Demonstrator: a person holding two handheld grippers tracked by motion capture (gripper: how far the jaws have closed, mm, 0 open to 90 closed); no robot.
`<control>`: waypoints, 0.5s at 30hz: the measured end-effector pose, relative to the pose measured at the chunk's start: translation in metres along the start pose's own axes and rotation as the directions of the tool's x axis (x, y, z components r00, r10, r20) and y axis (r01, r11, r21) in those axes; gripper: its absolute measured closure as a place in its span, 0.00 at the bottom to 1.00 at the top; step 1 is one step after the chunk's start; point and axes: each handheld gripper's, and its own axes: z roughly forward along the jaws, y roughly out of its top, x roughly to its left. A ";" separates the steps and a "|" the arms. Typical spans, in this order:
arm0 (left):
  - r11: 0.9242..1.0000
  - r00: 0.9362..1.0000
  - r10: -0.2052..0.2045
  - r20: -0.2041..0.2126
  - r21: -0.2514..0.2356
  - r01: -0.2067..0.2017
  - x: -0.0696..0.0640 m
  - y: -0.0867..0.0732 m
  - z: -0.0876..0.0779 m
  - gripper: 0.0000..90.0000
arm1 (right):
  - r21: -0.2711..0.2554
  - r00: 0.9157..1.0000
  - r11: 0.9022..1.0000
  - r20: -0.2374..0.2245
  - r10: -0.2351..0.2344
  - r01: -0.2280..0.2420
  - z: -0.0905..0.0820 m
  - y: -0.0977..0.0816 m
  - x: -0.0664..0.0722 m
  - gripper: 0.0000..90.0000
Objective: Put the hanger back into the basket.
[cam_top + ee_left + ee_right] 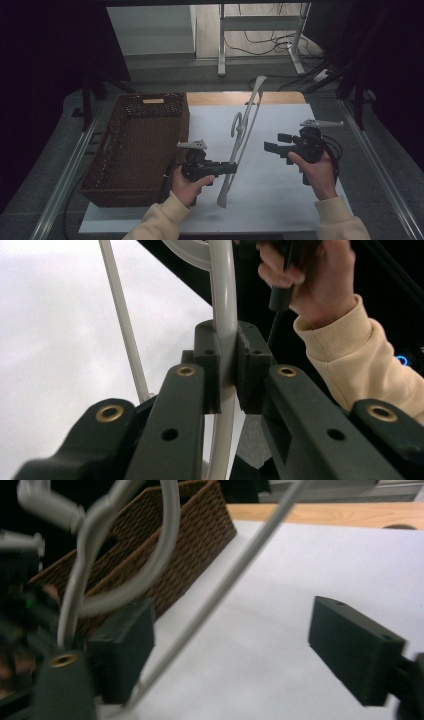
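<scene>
Basket (135, 145) blocks left; white mat (280, 195) free right.

surface: table (280, 97), white sheet (280, 200) | on it: brown wicker basket (135, 150), seemingly empty

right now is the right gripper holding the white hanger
No: the right gripper stands open and apart from the white hanger, which the left gripper clamps.

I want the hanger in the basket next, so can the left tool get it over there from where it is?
Probably yes. The left tool is shut on the white hanger, held off the table, and the brown basket sits open-topped right beside that hand, with nothing between them.
</scene>
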 end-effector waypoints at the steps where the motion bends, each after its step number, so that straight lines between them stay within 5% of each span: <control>1: 1.000 1.000 0.003 -0.003 -0.007 -0.003 -0.001 0.001 -0.002 0.91 | 0.000 1.000 1.000 0.000 0.000 0.000 0.000 0.000 0.000 0.16; 4: 1.000 1.000 0.006 0.005 -0.019 -0.006 -0.002 0.004 -0.007 0.91 | 0.062 0.999 0.997 0.005 -0.040 0.039 -0.003 -0.007 -0.003 0.12; 10: 0.999 0.999 0.032 -0.011 -0.043 -0.032 -0.010 0.012 -0.022 0.91 | 0.081 0.997 0.996 0.054 -0.050 0.046 -0.005 -0.020 -0.010 0.04; 12: 0.998 0.999 0.046 -0.016 -0.049 -0.047 -0.013 0.015 -0.028 0.91 | 0.092 0.990 0.992 0.097 -0.098 0.089 -0.004 -0.027 -0.009 0.05; 15: 0.997 0.998 0.056 -0.016 -0.060 -0.057 -0.016 0.020 -0.037 0.91 | 0.121 0.991 0.988 0.075 -0.109 0.100 -0.001 -0.035 -0.009 0.05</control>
